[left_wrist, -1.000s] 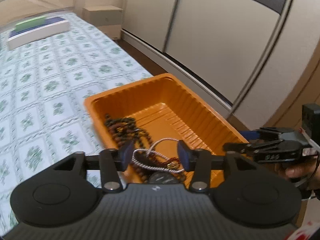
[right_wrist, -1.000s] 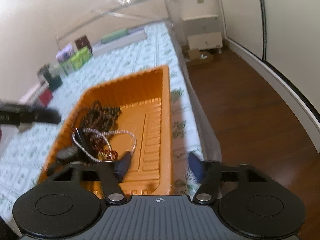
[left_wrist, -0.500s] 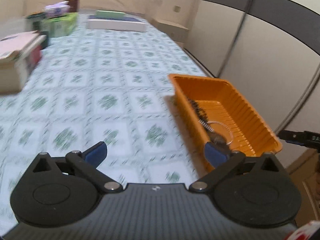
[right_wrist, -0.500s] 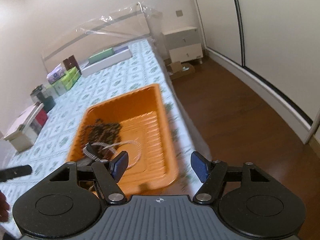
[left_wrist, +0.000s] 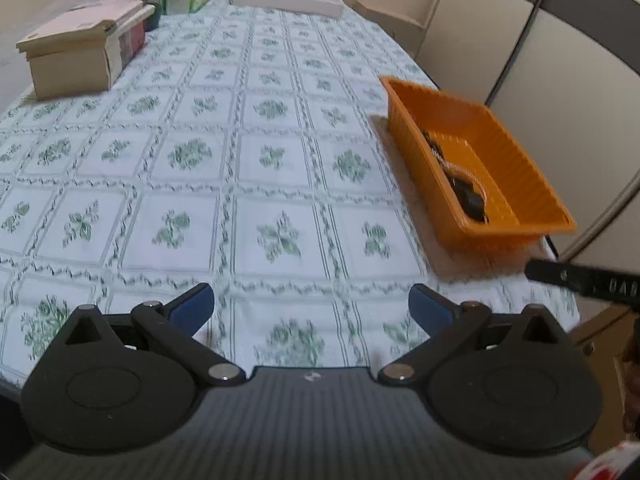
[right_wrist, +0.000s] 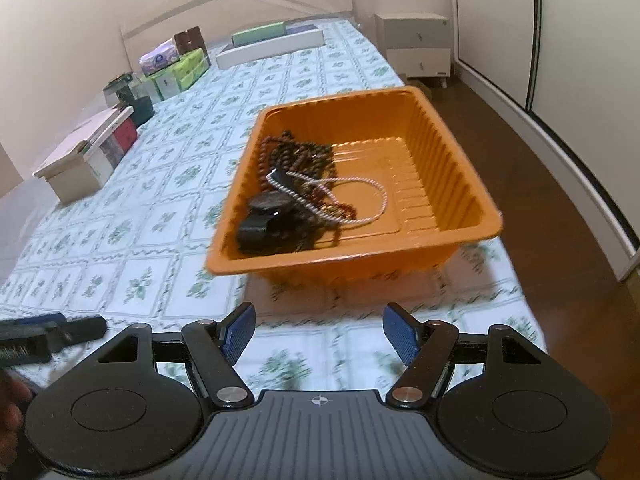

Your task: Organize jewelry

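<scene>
left claw (left_wrist: 311,312) wide apart, empty | ribbed orange plastic tray (right_wrist: 460,184) | beaded jewelry (right_wrist: 300,160)

A home bedroom was shown. A bed (right_wrist: 168,216) was seen, spread with a white sheet printed in green leaf squares, its headboard (right_wrist: 240,4) wrapped in clear plastic. A pale bedside cabinet (right_wrist: 416,46) was set beside it on a dark wood floor (right_wrist: 532,184), and sliding wardrobe doors (left_wrist: 560,80) were ranged along the wall. Boxes (left_wrist: 80,56) and tissue packs (right_wrist: 176,72) were lined up along the bed's far side.
</scene>
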A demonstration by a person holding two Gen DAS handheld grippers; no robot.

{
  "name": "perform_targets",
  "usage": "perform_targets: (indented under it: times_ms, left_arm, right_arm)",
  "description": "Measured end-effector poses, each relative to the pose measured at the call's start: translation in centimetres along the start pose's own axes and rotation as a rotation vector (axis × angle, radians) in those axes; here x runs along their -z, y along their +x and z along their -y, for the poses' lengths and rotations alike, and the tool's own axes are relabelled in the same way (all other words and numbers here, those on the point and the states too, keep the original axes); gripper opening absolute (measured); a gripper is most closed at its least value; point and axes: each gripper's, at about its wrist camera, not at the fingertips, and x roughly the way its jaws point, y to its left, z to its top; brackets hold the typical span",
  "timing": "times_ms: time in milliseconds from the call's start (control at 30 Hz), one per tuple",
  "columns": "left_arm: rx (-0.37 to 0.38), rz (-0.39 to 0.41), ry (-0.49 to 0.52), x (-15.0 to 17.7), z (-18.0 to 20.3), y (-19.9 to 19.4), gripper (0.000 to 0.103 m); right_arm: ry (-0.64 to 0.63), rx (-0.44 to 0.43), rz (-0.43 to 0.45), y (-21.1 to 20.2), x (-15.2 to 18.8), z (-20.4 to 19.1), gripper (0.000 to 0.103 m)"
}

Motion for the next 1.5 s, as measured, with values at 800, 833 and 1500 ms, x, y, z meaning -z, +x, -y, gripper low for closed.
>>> perform_targets:
  times_ms: [800,833,1500]
  left_arm:
    - [-0.094,0.011,0.005,0.6,0.4,-0.8,0.103]
    - [-0.095,0.011,0.004,0.6,0.4,-0.8,0.103]
    - [-0.096,0.019,0.024,0.7,0.7,-1.0,0.103]
  right_arm:
    - [-0.119,0.003,-0.044,0.6,0.7,-4.7,0.07]
    - [-0.119,0.002,-0.044,0.6,0.7,-4.7,0.07]
    - [-0.116,0.0,-0.046,0.5,0.8,-4.7,0.07]
